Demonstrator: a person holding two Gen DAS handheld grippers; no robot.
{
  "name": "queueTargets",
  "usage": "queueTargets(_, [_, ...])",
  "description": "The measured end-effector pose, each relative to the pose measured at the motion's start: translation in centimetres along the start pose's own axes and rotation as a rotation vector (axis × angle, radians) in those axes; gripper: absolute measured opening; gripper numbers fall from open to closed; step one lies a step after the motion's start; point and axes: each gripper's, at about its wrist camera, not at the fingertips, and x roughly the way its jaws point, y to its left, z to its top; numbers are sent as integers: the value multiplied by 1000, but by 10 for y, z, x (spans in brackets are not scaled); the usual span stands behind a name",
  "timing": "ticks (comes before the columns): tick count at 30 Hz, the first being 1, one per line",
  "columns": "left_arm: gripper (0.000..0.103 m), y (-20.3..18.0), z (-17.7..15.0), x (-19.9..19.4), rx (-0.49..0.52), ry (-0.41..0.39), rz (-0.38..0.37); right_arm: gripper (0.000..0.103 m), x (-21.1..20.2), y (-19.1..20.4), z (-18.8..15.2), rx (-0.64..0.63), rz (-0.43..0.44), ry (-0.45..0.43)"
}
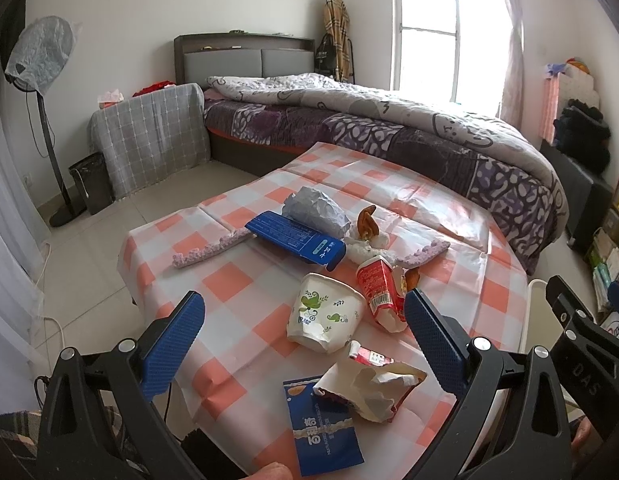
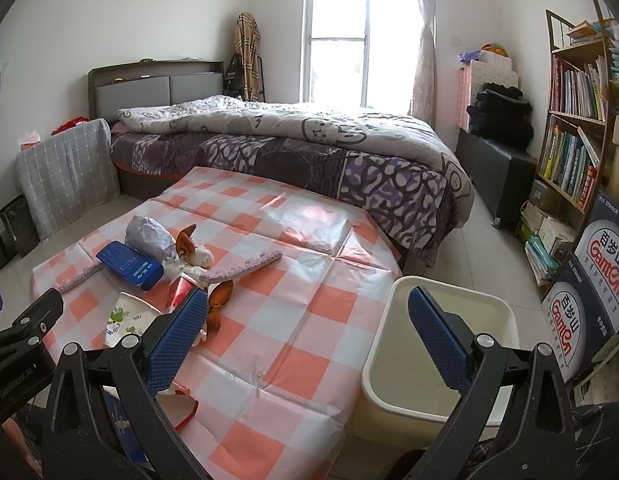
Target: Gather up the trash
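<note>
We hold both grippers wide open w/ nothing in them; the left gripper (image 1: 303, 338) hangs just over the paper cup (image 1: 325, 320) on the desk (image 1: 449, 216), ready to grab; the right gripper (image 2: 309, 338) sits by the white bin (image 2: 449, 408), beside the desk, so trash drops in easy.

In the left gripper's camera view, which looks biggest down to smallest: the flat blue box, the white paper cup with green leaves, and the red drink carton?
1. Flat blue box, the longest.
2. White paper cup with green leaves; nearer the camera, so its rank against the box is unsure.
3. Red drink carton, partly hidden by a gripper finger.
</note>
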Motion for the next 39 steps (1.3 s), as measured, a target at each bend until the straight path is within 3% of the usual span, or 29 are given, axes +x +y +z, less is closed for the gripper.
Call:
queueTargets(30, [97, 4, -1, 2, -1, 23, -2, 96, 4, 1, -8, -8, -3, 19])
queueTargets(32, [97, 8, -2, 8, -1, 80, -26, 96, 8, -1, -12, -15, -3, 36])
queueTargets(35, [97, 18, -6, 24, -17, 236, -99, 96, 13, -3, -9, -50, -22, 103])
queueTargets(39, [97, 28, -28, 56, -18, 525, -192, 96, 32, -14, -4, -62, -75, 237])
